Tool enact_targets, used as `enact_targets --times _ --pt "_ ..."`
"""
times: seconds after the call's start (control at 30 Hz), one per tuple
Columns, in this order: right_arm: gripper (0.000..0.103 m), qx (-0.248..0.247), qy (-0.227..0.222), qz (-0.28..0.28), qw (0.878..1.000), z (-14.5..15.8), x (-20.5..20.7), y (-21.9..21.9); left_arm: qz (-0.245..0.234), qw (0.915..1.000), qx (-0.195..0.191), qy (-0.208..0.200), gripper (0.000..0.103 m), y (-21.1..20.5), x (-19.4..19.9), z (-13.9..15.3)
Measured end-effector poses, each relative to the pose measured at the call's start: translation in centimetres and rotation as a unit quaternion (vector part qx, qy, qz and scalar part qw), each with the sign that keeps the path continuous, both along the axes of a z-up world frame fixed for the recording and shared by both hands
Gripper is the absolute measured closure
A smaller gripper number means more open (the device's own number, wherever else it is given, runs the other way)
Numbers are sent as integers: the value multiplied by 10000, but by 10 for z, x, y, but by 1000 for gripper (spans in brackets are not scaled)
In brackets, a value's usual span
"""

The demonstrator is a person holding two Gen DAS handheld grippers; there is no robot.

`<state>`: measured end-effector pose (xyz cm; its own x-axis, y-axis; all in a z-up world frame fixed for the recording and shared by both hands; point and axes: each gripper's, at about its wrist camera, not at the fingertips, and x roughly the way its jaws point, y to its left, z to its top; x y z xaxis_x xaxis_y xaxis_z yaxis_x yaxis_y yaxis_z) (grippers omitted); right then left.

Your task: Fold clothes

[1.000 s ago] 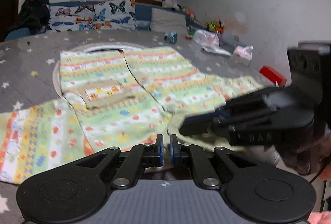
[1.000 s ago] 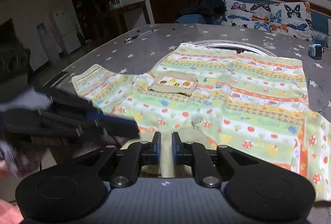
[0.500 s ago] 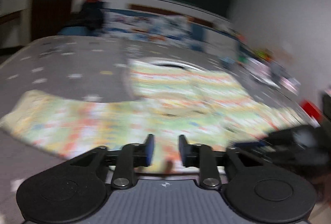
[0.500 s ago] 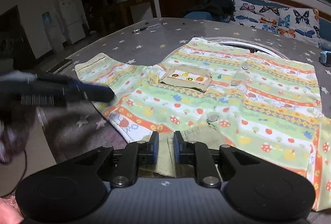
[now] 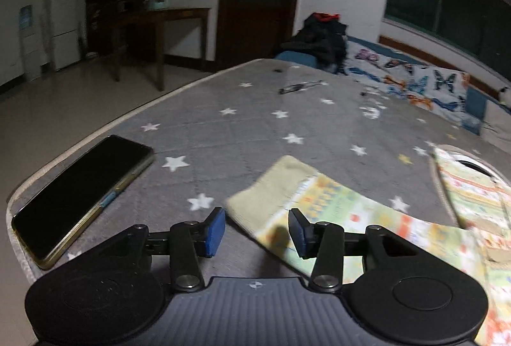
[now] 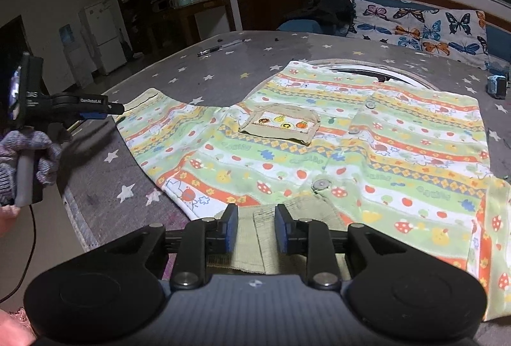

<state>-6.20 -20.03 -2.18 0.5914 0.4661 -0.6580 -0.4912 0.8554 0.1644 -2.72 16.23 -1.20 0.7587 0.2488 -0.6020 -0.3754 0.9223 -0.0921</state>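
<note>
A child's striped shirt with fruit prints, buttons and a beige chest pocket lies spread flat on the grey star-patterned table. My left gripper is open and empty, just above the beige cuff of the shirt's left sleeve. It also shows at the left of the right wrist view, by the sleeve end. My right gripper is open over the beige collar at the shirt's near edge.
A black phone lies near the table's left corner, left of the sleeve. A pen lies far back on the table. A small blue object sits at the far right. A butterfly cushion and dark clothes lie behind.
My left gripper has swung left from the collar to the sleeve cuff and opened wide. My right gripper has opened and let go of the collar.
</note>
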Motion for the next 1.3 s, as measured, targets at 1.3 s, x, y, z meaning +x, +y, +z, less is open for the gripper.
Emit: enact_targets --times 1.3 --pt "71 659 -150 -1621 9845 10 -16 -99 -4027 8958 -1688 -832 94 -243 -8 71"
